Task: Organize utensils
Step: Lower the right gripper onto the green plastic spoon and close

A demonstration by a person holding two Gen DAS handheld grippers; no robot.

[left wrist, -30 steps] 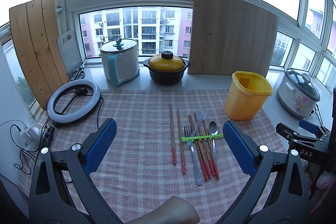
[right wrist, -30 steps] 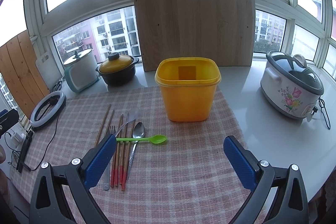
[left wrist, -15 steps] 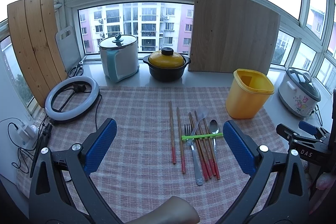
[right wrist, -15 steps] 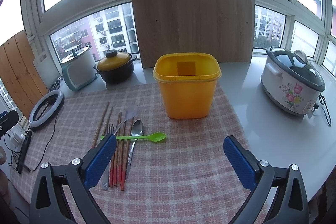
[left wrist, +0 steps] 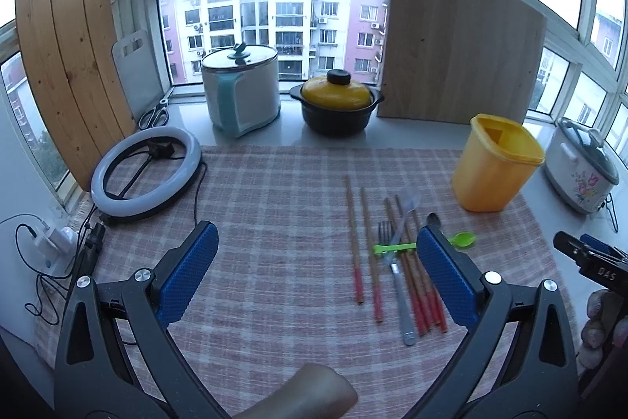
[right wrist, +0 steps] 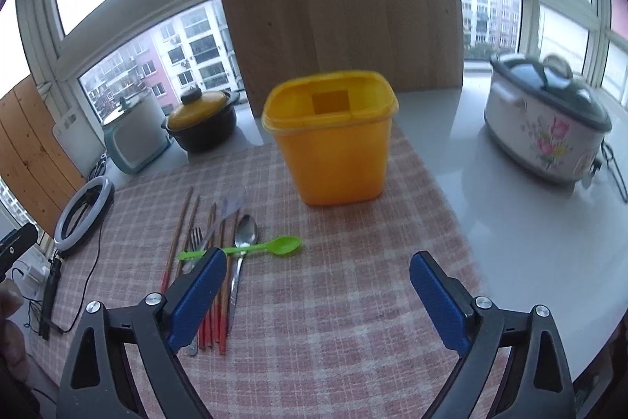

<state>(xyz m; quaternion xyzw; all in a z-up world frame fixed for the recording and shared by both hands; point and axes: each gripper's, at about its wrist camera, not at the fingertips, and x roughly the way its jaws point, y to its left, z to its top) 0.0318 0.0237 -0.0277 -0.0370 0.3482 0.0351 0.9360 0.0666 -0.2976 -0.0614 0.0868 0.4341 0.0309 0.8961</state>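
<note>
Utensils lie in a loose bundle on the checked cloth, just left of the yellow container as the right wrist view frames it. None is in the container yet as far as its visible opening shows — sorting looks barely begun.

Bundle contents: a pair of wooden chopsticks farthest from the container, then a metal fork, more red-tipped chopsticks, a translucent knife-like piece (blurred, type uncertain) and a metal spoon. A green plastic spoon lies crosswise on top of them, bowl end toward the container.

Right gripper: jaws wide but closing at this moment, nothing between them, hanging over bare cloth in front of the container. Left gripper: jaws apart, empty, angled down over the cloth on the far side of the bundle from the container.

Step in hand, by my reading: first pick. Notes for doing it well:
- Take the green spoon first — it sits on top and pins the rest.
- Bring the right gripper toward the bundle until the pads straddle the spoon's handle near the bowl, where it clears the metal spoon beneath.
- Close across the thin handle and lift straight up, so the chopsticks are not dragged or scattered.
- Drop it handle-down into the container.
</note>
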